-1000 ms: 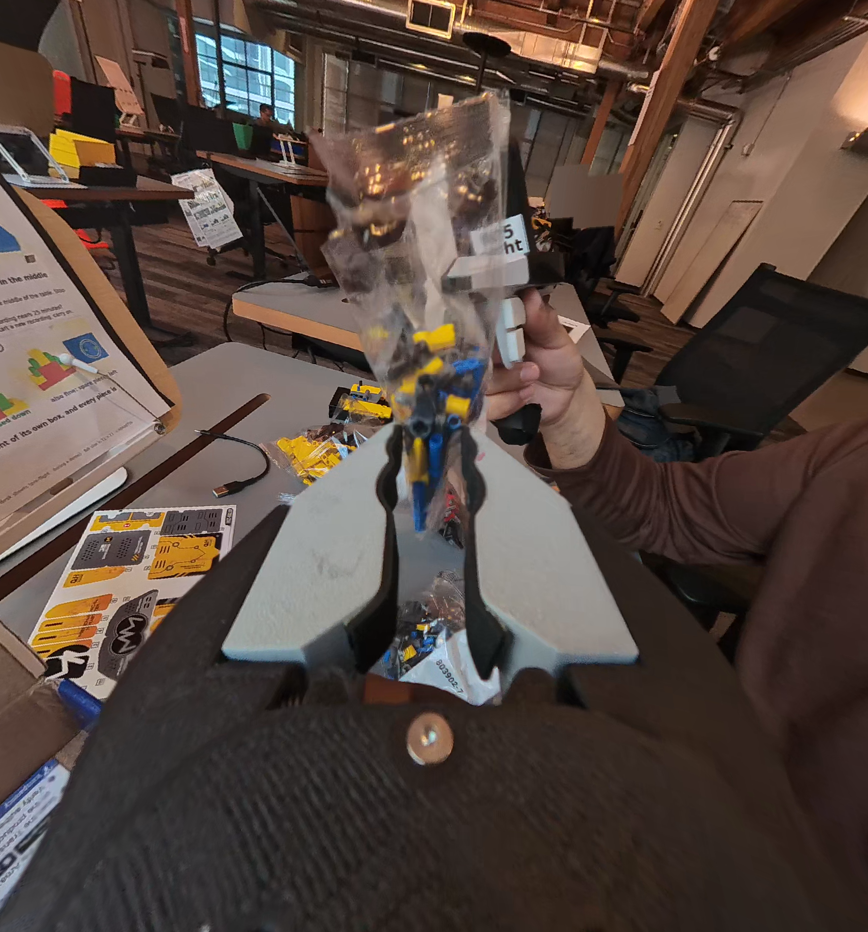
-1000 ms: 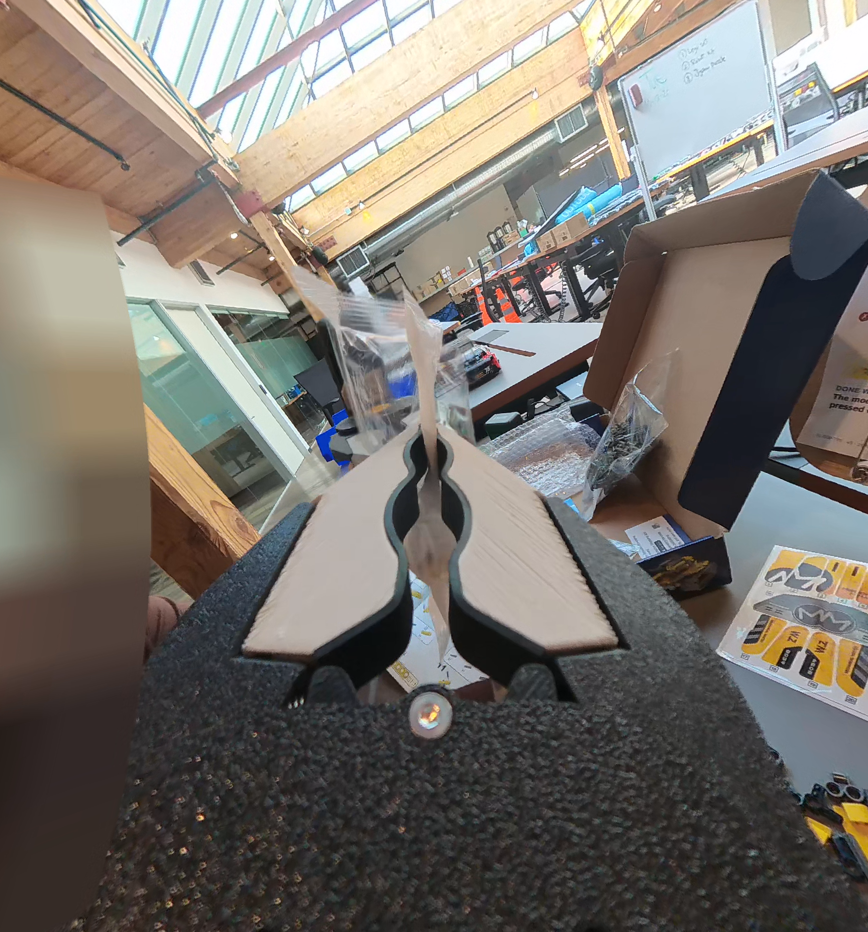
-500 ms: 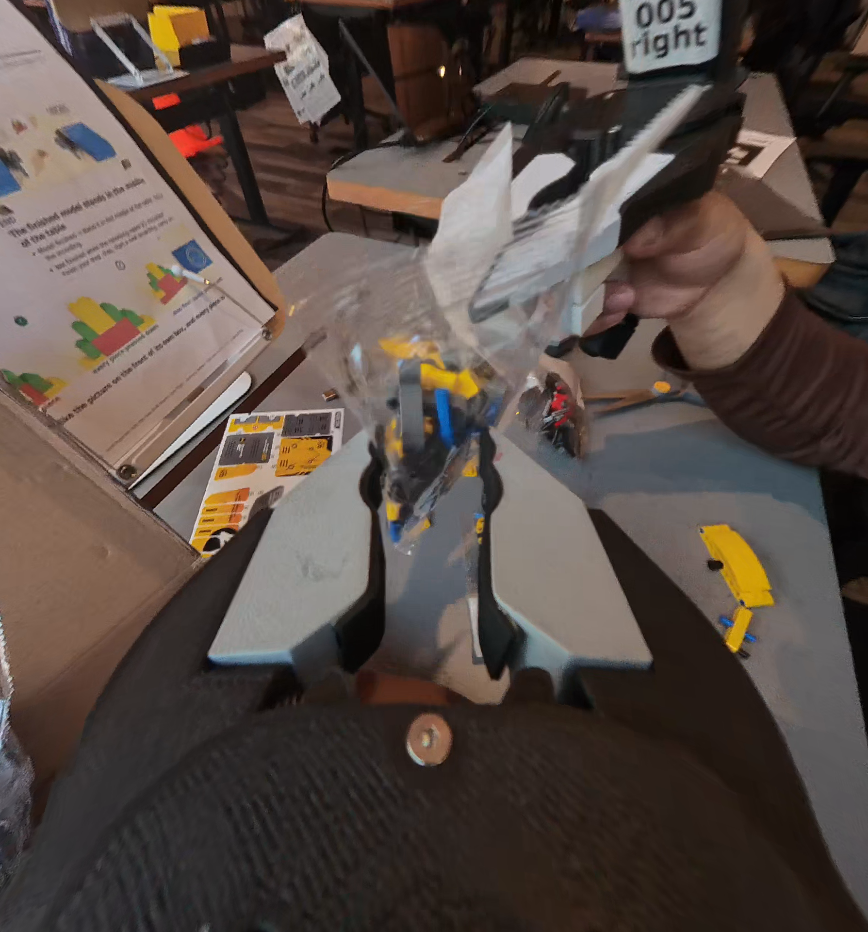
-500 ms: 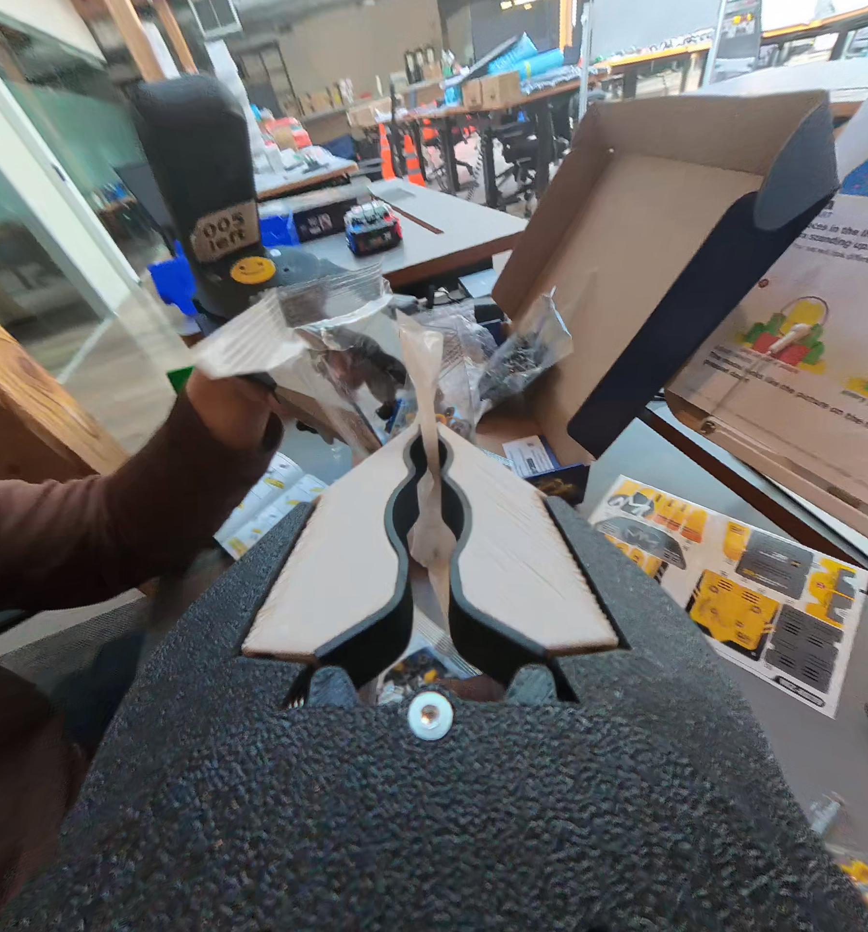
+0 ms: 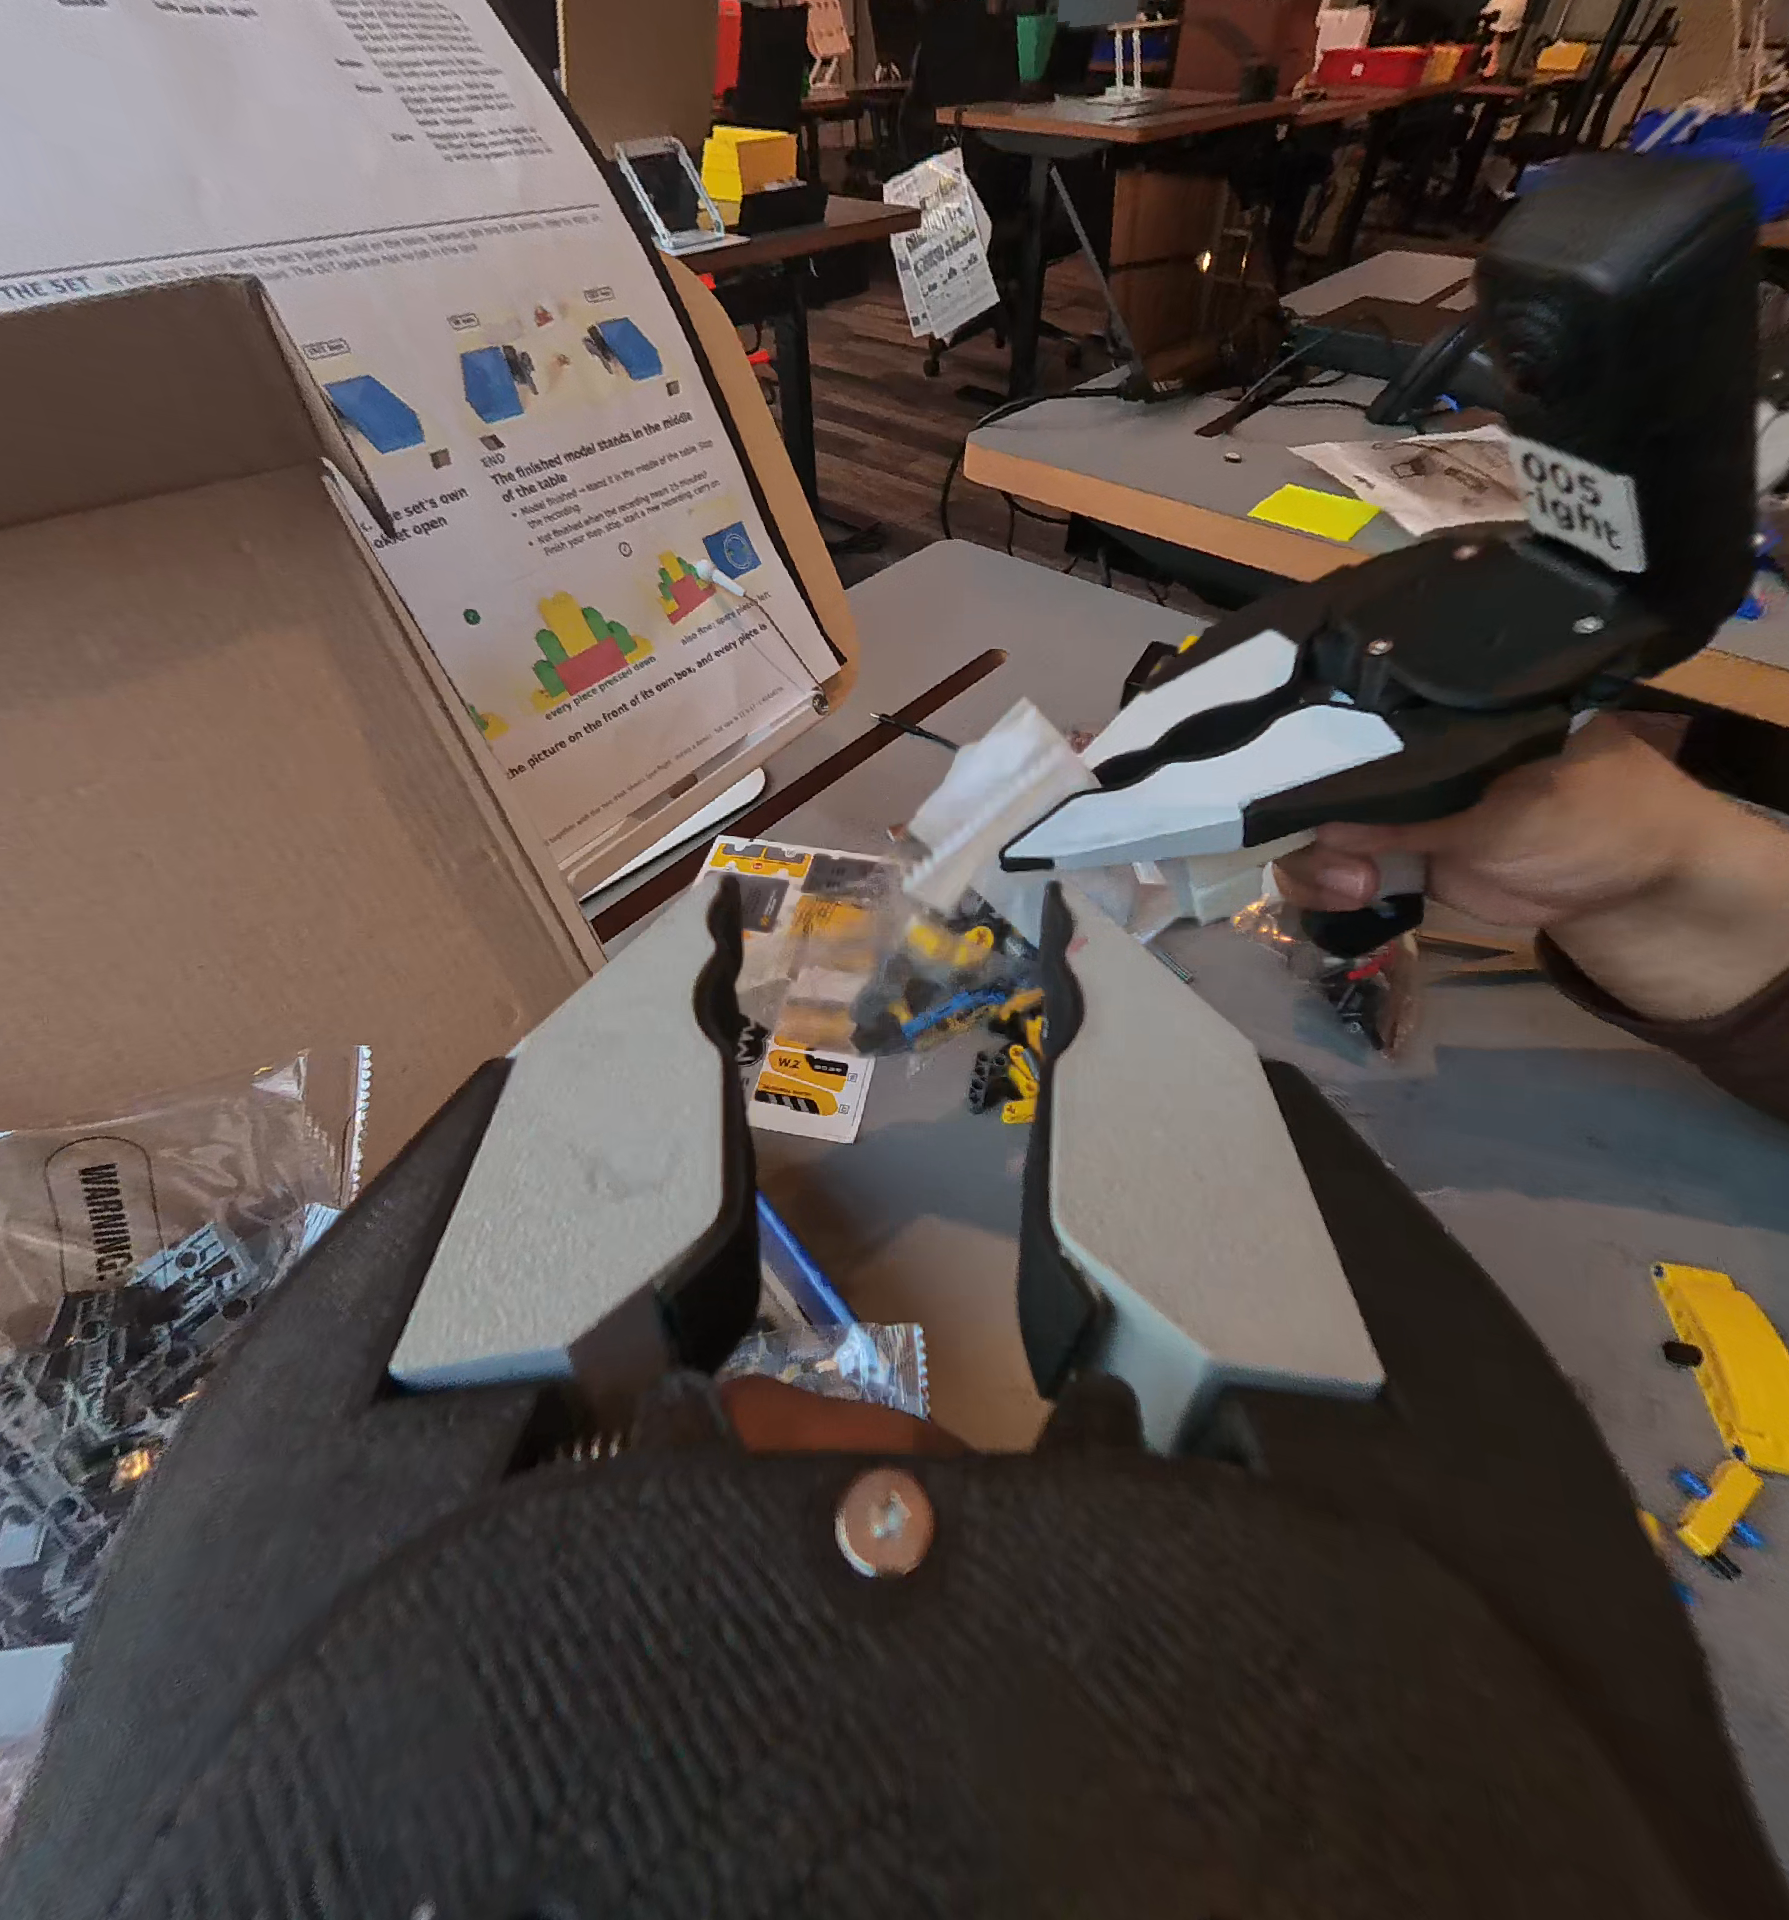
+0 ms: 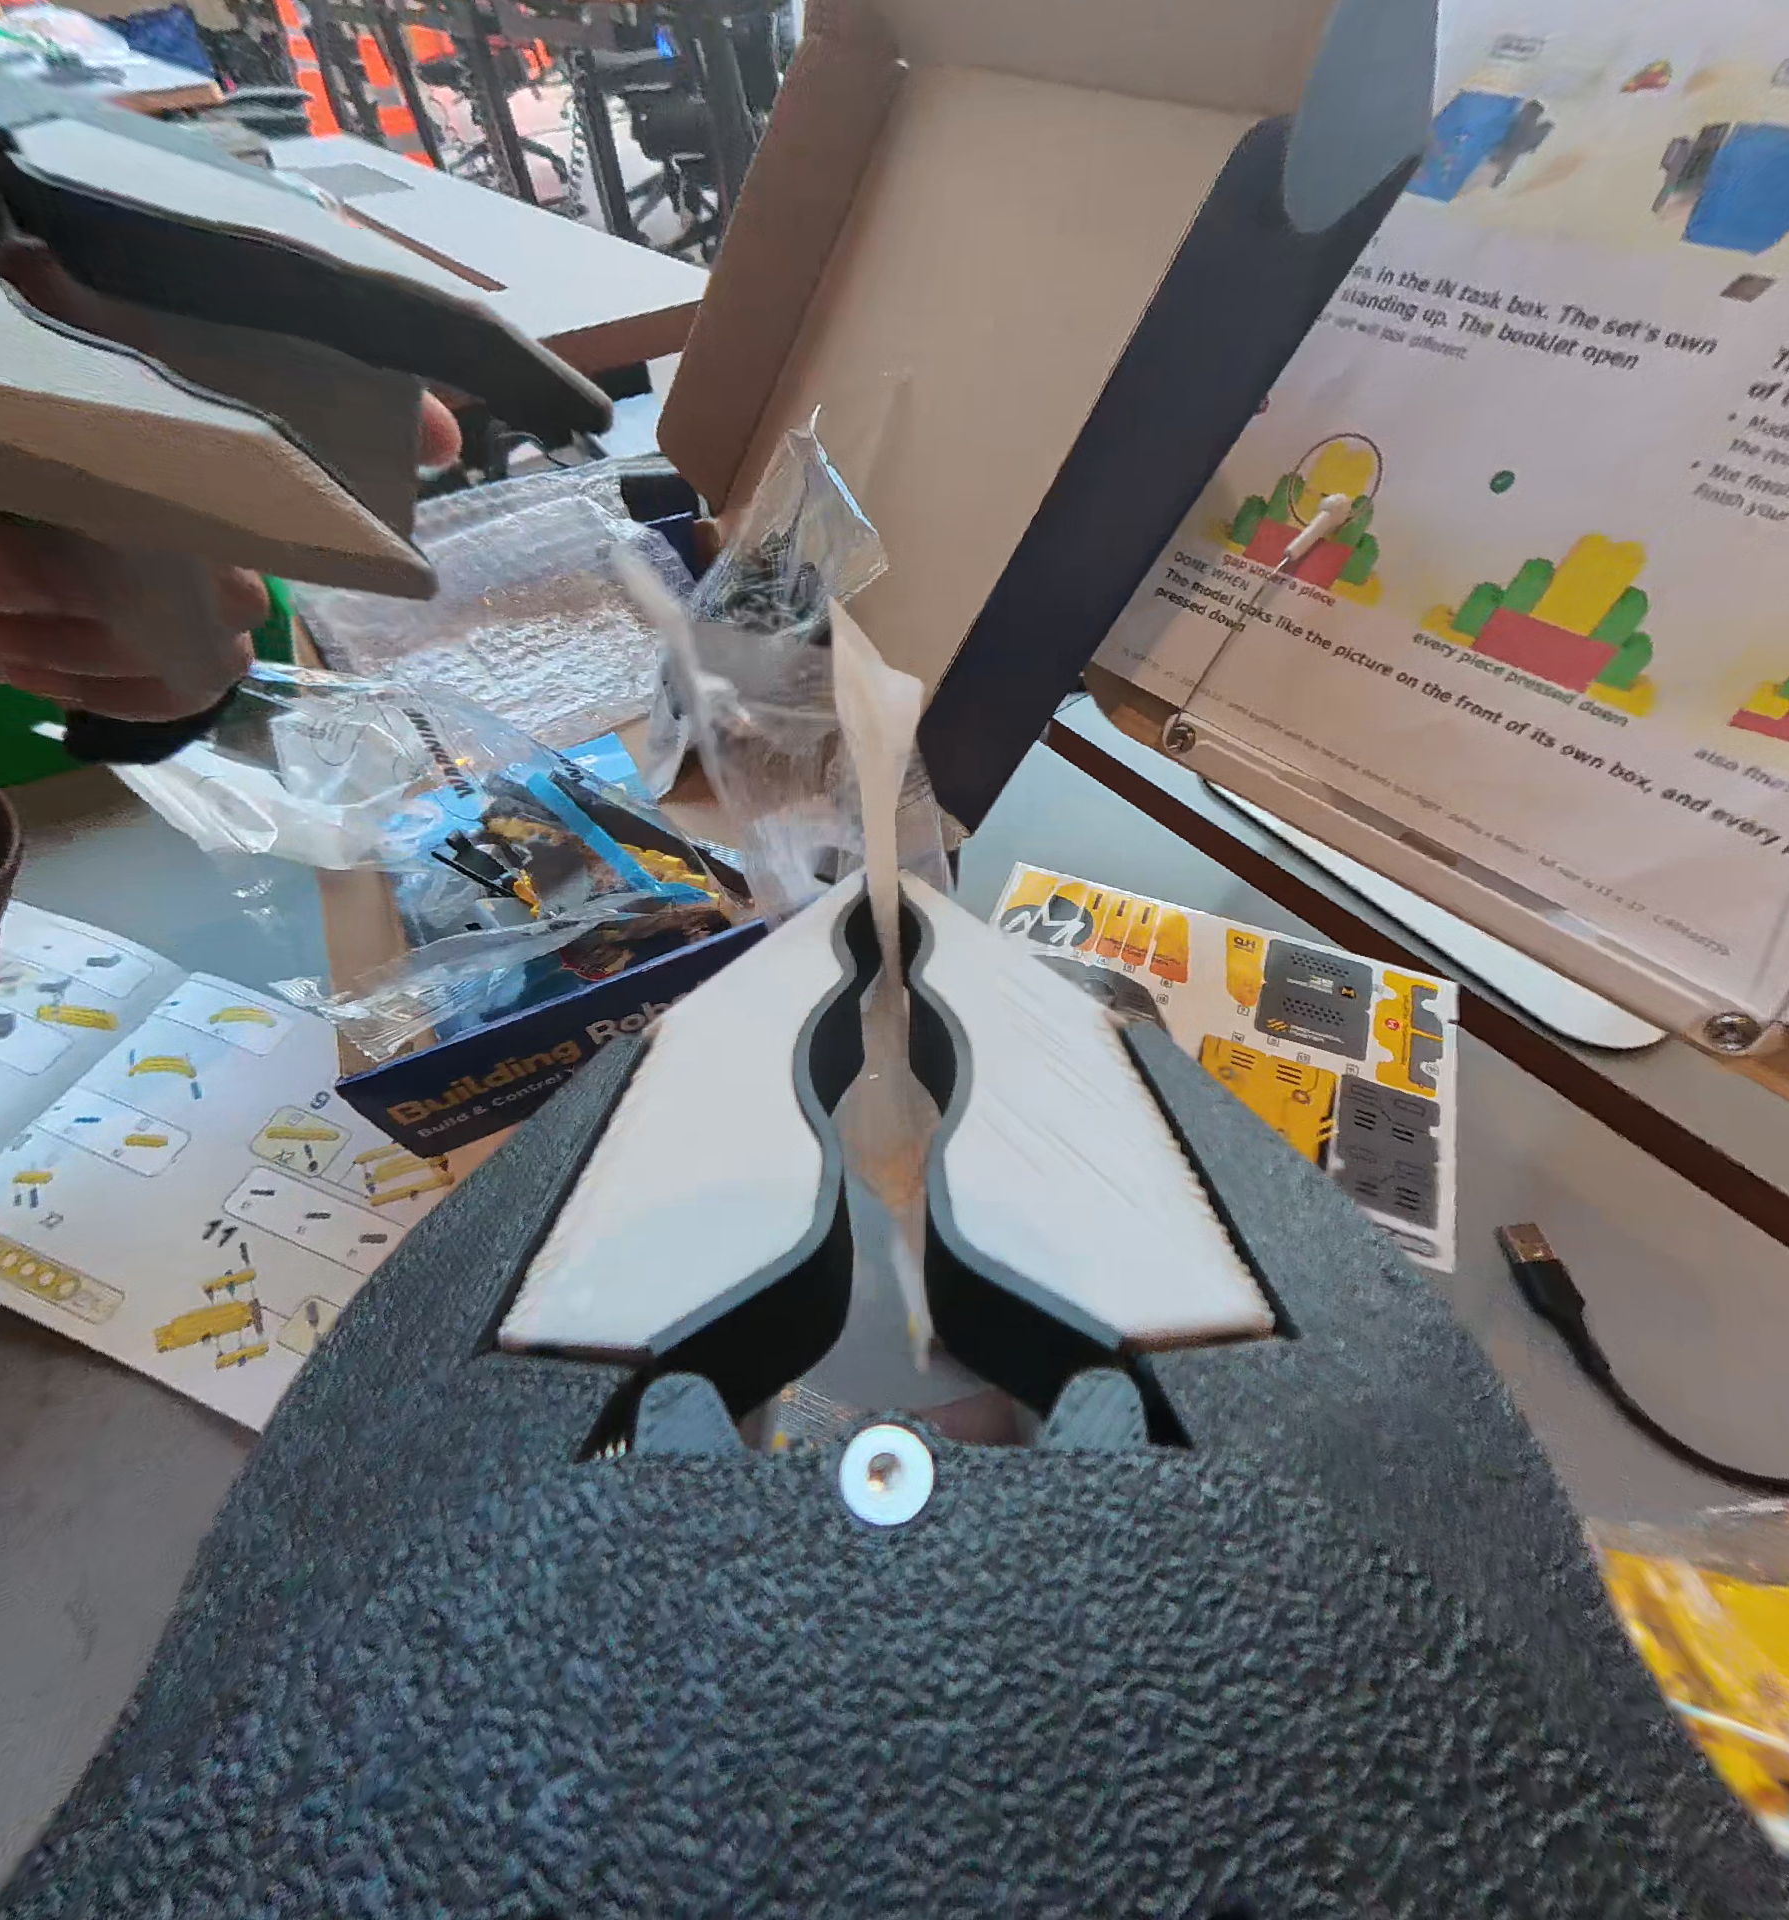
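We see our right gripper [image 6: 885,914] clamped on a clear bag [image 5: 900,977] at frame centre, left gripper [image 5: 885,935] spread apart around it

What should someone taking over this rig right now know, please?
Left gripper: open, empty, its tips right at the hanging bag.
Right gripper: shut on the top edge of the clear bag of yellow and blue pieces, held above the table.
Nearby: open cardboard box holding a bag of grey pieces; sticker sheet; booklet; loose yellow piece.

Clear bag [image 5: 900,966], yellow-blue pieces
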The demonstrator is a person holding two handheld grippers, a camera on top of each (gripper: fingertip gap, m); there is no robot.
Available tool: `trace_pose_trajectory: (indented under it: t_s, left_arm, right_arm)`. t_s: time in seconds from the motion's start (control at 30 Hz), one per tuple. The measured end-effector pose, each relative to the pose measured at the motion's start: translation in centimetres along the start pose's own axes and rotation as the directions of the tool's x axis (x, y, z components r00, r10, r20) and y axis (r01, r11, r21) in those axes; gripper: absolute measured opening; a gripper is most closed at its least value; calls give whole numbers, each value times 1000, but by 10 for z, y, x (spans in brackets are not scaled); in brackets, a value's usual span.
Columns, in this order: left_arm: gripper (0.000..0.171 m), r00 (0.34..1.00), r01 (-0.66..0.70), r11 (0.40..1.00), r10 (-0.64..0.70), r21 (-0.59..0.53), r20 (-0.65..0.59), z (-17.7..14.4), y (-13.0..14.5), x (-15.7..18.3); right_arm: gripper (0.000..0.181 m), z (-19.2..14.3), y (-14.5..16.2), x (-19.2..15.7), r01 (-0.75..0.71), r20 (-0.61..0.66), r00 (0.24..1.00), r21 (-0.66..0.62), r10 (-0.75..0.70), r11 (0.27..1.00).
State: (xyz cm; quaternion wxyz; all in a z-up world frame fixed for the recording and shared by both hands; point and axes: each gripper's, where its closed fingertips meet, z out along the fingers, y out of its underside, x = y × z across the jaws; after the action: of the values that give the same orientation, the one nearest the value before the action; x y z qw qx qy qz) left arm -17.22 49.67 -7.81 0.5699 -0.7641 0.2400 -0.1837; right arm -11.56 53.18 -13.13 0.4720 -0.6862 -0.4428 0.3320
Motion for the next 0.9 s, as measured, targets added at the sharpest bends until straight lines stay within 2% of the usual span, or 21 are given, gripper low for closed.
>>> trace_pose_trajectory:
  t_s: [0.1, 0.43, 0.5, 0.53, 0.6, 0.63, 0.77, 0.9]
  left_arm:
    - [54, 1000, -3, 1000, 3, -1, 2, -1, 0, -1]
    - [50, 1000, -20, 999, 20, 39, -4, -10, -10, 3]
    - [50, 1000, -23, 999, 23, 42, -10, -11, -11, 5]
    - [50, 1000, -24, 999, 25, 44, -10, -11, -11, 6]
    - [50, 999, -30, 999, 31, 45, -17, -9, -12, 9]
    - [50, 999, -31, 999, 32, 41, -21, -7, -11, 10]
    - [50, 999, -41, 999, 41, 18, -28, -2, -7, 14]
    - [50, 997, -72, 997, 73, 25, -36, -4, -12, 25]
  right_arm:
    - [0, 16, 16, -6, -68, 37, 997, -27, 69, 997]
    - [0, 47, 53, -1, -220, -60, 974, -41, 218, 975]
    - [0, 54, 64, -13, -220, -19, 976, -99, 219, 971]
    - [4, 57, 74, -26, -209, 33, 976, -167, 217, 964]
    - [37, 61, 97, -56, -161, 162, 961, -326, 223, 932]
    - [44, 61, 103, -66, -138, 204, 953, -363, 223, 922]
    - [44, 55, 101, -69, -77, 214, 962, -378, 169, 922]
    - [45, 35, 79, -51, 6, 164, 985, -348, 55, 937]
